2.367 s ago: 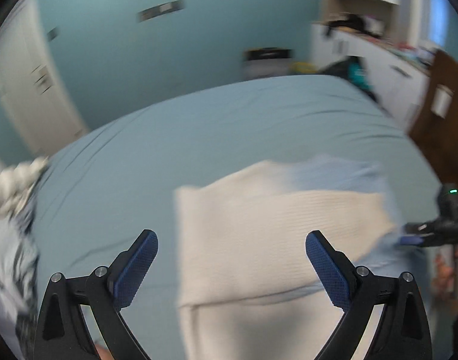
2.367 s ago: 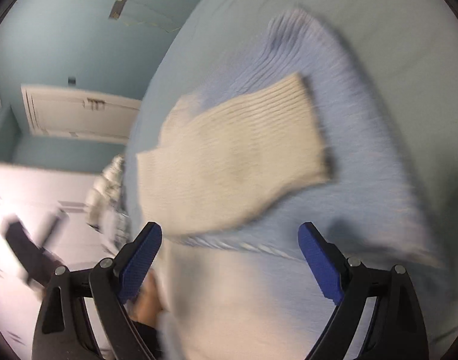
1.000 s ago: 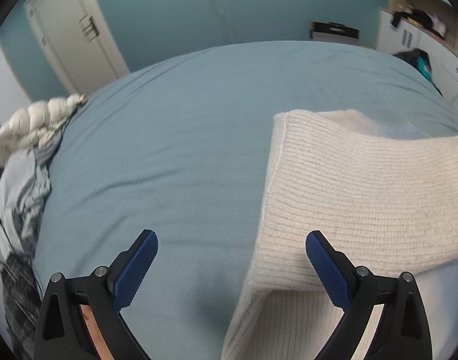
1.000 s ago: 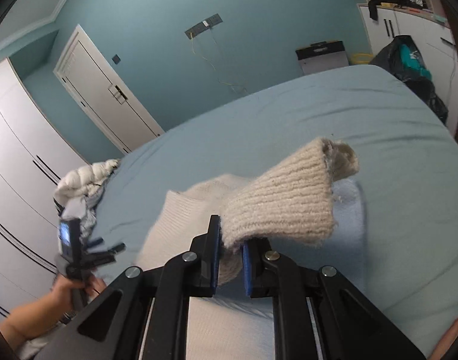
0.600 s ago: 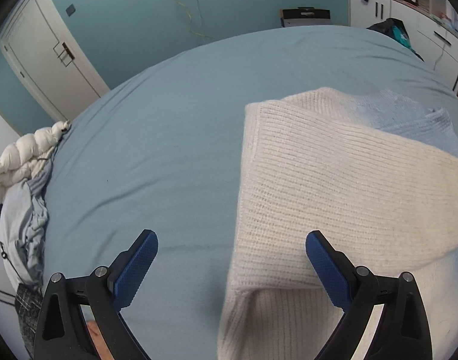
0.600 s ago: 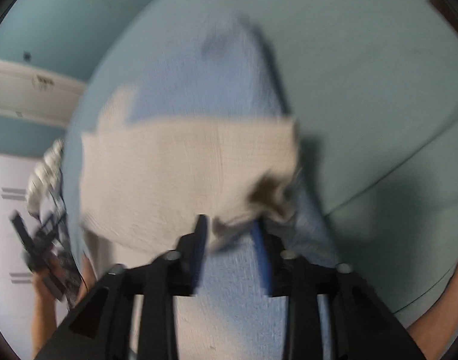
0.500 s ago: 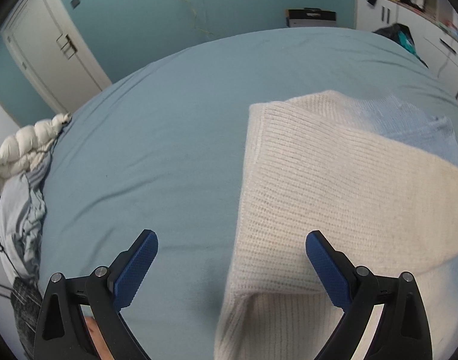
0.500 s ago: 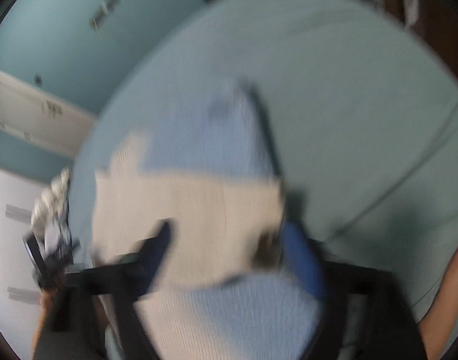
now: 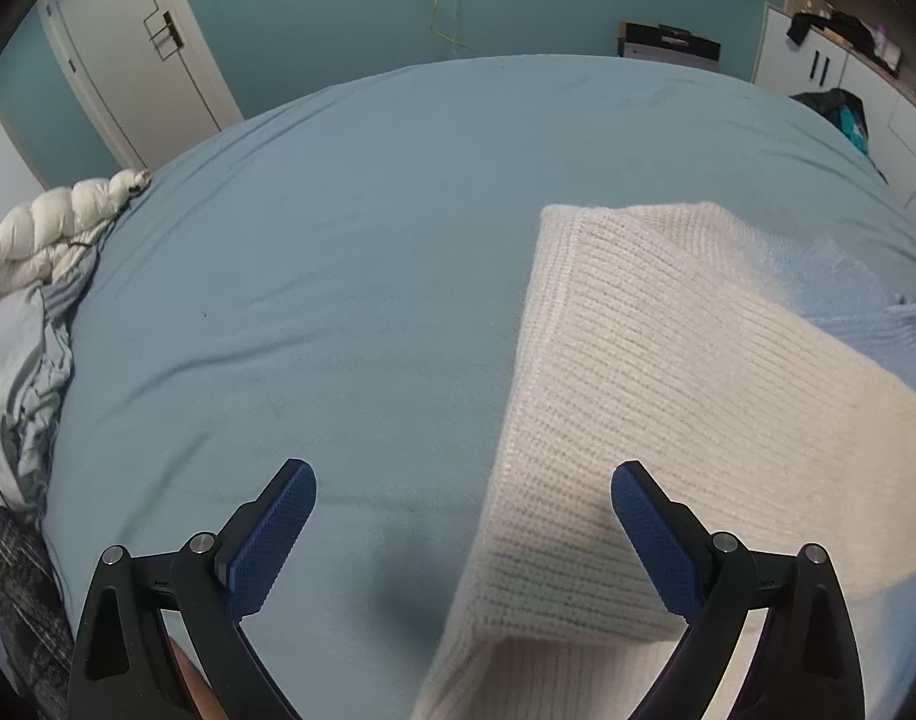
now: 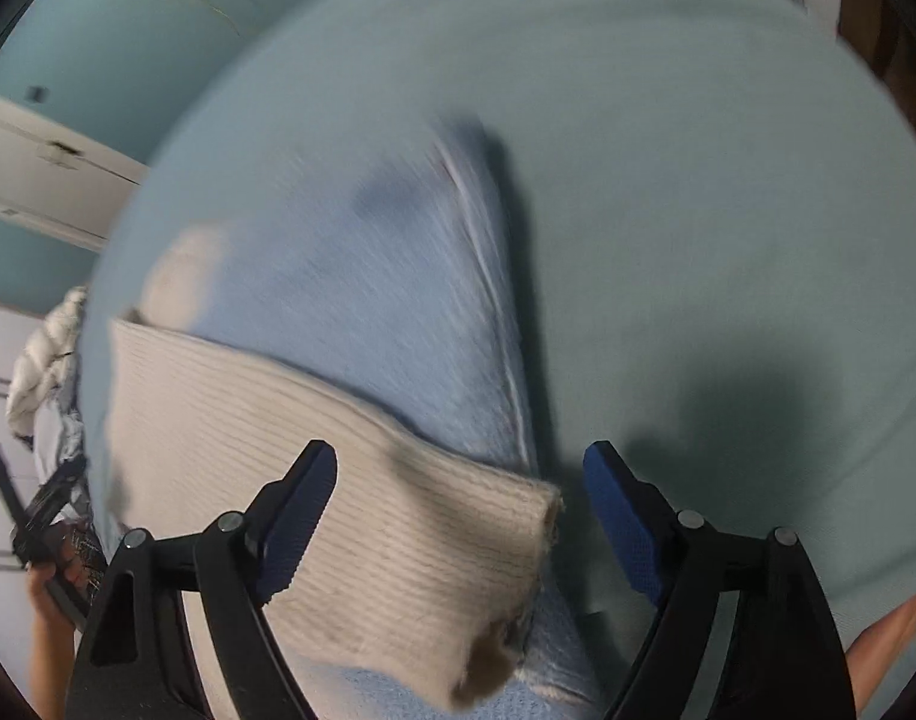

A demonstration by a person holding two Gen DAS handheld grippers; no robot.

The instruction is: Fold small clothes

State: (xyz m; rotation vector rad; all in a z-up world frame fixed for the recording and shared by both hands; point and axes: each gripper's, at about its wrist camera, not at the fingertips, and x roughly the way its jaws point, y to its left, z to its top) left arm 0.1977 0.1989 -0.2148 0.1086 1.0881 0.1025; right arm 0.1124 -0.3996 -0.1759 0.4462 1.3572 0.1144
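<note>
**Sleeve dropped, right jaws spread**

Right gripper let go of the cream sleeve; its jaws have just been opening, with the cuff lying loose between them. Sleeve rests across the sweater on the bed. Left gripper spread, empty. Only the right view shows the cuff; only the left shows the folded edge.

One knitted sweater on one bed, two grippers, left and right, one clothes heap far left (its pieces too tangled to count).
</note>
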